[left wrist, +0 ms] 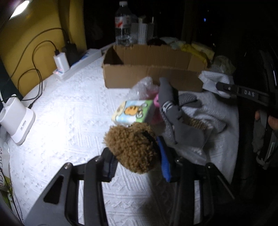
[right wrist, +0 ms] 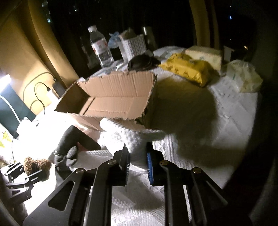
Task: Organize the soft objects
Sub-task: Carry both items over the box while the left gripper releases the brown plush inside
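While white quilted bed [left wrist: 66, 107] is lit from left, open cardboard box [right wrist: 111, 97] is seen empty at its far side. White knitted cloth [right wrist: 137, 139] is pinched by right gripper [right wrist: 138, 165], fingers nearly closed on fold, just before box. Brown fuzzy plush [left wrist: 133, 147] is clamped by left gripper [left wrist: 137, 166], fingers partly closed, beside grey sock [left wrist: 175, 113].

Dark room; lamp [left wrist: 19, 8] glare upper left, tablecloth [left wrist: 69, 107] blown out, heavy shadows right, fisheye-curved edges, slight blur.
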Demonstrator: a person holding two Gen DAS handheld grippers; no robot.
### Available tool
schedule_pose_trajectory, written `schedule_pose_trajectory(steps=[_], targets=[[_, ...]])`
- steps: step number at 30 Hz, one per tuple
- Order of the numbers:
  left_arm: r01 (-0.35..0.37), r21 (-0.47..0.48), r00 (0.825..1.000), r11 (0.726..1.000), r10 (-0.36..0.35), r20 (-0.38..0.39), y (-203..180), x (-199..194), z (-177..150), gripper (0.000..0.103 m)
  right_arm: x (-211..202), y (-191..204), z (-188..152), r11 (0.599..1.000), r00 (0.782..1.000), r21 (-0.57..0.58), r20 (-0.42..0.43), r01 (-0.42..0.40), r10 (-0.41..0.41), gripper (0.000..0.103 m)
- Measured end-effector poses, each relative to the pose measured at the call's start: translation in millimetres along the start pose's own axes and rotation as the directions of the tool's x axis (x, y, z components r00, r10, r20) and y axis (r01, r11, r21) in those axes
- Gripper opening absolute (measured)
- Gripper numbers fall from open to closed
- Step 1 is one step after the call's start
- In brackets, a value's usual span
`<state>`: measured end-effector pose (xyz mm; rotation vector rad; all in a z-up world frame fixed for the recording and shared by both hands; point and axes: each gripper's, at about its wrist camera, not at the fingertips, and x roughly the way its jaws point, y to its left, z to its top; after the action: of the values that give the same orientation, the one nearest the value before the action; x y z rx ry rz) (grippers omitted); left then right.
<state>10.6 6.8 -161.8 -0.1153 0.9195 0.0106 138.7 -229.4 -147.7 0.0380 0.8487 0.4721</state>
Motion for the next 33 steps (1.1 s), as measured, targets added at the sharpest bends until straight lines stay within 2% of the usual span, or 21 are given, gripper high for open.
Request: schedule_pose_trajectory(steps=[7, 17, 27, 33], targets=[[0.007, 0.008, 0.996, 1.000, -0.008, 0.088, 1.8, -26.4, 17.7, 0.042, -24.8, 2.1, 6.0, 1.000, 0.999, -0.011, 0.053, -0.011, 0.011, 0.018], [0.001, 0.039, 0.987, 0.999, -0.007, 0.158, -3.7, -28.2, 52.1, 0.042, -40.7, 5.2, 19.7, 0.999, 0.995, -0.031, 0.099, -0.029, 0.032, 0.018], [0.038, 0.056, 0.978, 0.998, -0.049, 0.205, -10.3, -14.3, 98.1, 0.042, -36.3, 7.3, 37.4, 0.998, 0.992, -0.048, 0.116, -0.038, 0.043, 0.018], [0.062, 0.059, 0.975, 0.996, -0.073, 0.208, -16.9, 5.2, 117.9, 0.042, -27.0, 10.8, 45.9, 0.998, 0.993, -0.057, 0.110, -0.039, 0.046, 0.018]])
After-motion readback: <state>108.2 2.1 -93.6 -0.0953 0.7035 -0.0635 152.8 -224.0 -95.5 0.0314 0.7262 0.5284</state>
